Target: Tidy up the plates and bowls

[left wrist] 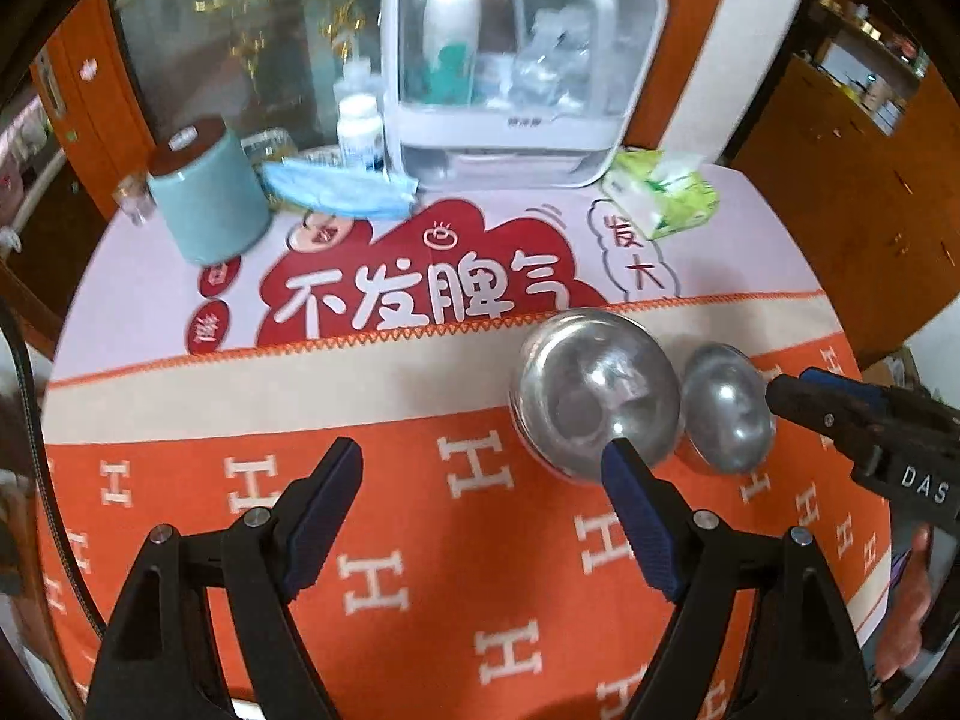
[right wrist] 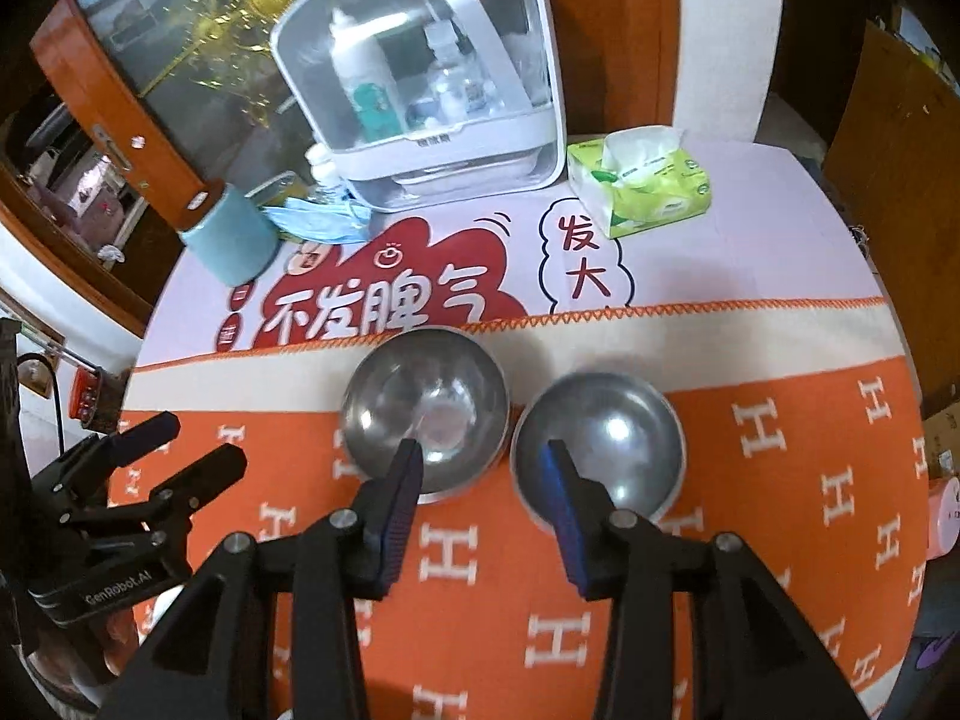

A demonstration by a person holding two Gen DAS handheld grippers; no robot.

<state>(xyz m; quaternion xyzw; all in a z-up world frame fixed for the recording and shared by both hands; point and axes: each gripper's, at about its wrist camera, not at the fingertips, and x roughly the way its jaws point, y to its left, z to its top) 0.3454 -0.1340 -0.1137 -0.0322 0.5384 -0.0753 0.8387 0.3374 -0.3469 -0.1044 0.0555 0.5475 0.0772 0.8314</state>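
Two steel bowls stand side by side on the orange cloth. The larger bowl (right wrist: 426,408) is on the left, and it shows in the left wrist view (left wrist: 594,384) too. The smaller bowl (right wrist: 600,450) is on the right, and the left wrist view (left wrist: 726,411) shows it as well. My right gripper (right wrist: 483,453) is open and empty, its fingertips just above the near rims of both bowls. My left gripper (left wrist: 486,450) is open and empty, left of the larger bowl. The left wrist view shows the right gripper (left wrist: 780,396) at the smaller bowl's right edge.
At the back of the table stand a white storage box (right wrist: 432,90), a green tissue pack (right wrist: 642,186), a teal canister (right wrist: 231,240), a blue face mask (right wrist: 318,219) and small bottles (left wrist: 360,126). The orange cloth (right wrist: 480,600) covers the near half.
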